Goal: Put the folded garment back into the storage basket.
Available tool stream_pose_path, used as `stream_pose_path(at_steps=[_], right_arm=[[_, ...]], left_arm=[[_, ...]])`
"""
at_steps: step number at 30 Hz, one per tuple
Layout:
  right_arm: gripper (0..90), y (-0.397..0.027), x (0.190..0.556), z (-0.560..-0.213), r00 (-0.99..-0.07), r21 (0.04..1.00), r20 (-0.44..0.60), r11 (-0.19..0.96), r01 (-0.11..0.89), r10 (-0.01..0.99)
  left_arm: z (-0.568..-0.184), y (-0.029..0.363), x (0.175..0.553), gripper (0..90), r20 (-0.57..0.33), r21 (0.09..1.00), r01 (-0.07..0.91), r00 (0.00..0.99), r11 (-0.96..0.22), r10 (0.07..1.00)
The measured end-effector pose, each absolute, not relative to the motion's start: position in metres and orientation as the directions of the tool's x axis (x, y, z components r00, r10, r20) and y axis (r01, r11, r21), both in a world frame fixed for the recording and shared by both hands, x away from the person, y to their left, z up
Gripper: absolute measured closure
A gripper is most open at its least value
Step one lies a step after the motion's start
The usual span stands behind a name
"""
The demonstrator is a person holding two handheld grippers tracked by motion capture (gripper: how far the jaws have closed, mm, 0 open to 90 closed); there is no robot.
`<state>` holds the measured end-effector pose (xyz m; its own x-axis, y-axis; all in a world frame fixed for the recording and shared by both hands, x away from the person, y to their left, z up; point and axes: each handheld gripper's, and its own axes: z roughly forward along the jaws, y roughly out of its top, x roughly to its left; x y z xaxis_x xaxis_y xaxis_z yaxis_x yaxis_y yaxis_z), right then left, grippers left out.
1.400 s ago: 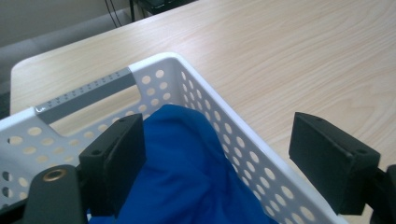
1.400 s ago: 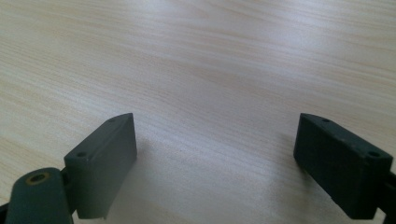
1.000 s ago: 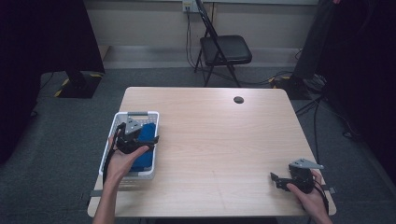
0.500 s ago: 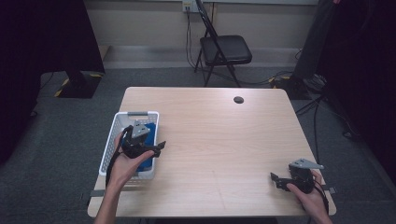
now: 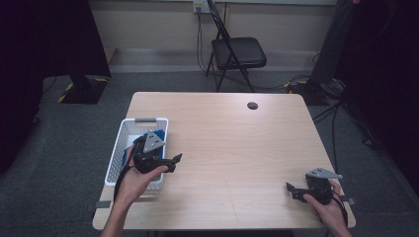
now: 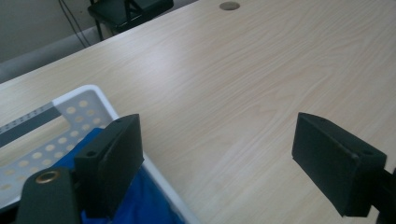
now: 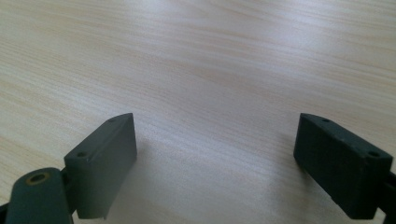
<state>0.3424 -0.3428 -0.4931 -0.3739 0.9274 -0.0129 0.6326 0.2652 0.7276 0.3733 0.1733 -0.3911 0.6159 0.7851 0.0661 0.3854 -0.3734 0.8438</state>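
hovering over the white perforated plastic basket [image 5: 129, 129] with blue cloth [image 6: 140, 200], the left gripper [image 5: 175, 160] gapes empty. the right gripper [image 5: 290, 190], released, rests on pale woodgrain table [image 5: 237, 143]

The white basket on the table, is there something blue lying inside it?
Yes, the left gripper view shows a blue thing lying inside the white basket, just behind the near wall.

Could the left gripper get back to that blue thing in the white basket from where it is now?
Probably yes. The left gripper hangs open at the white basket's right rim, the blue thing lies uncovered just beside it, and the basket is open on top.
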Motion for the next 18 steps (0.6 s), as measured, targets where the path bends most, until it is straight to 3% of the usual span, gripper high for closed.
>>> stream_pose_path(at_steps=[10,18], right_arm=[[12.1,-0.343,0.342,-0.493,-0.374,0.728,-0.013,0.265,0.632,0.927],[12.1,-0.343,0.342,-0.493,-0.374,0.728,-0.013,0.265,0.633,0.927]], left_arm=[[-0.399,0.156,0.364,18.6,0.096,0.833,0.377,0.623,-0.406,0.776],[-0.399,0.147,0.357,18.3,0.054,0.853,0.370,0.639,-0.369,0.767]])
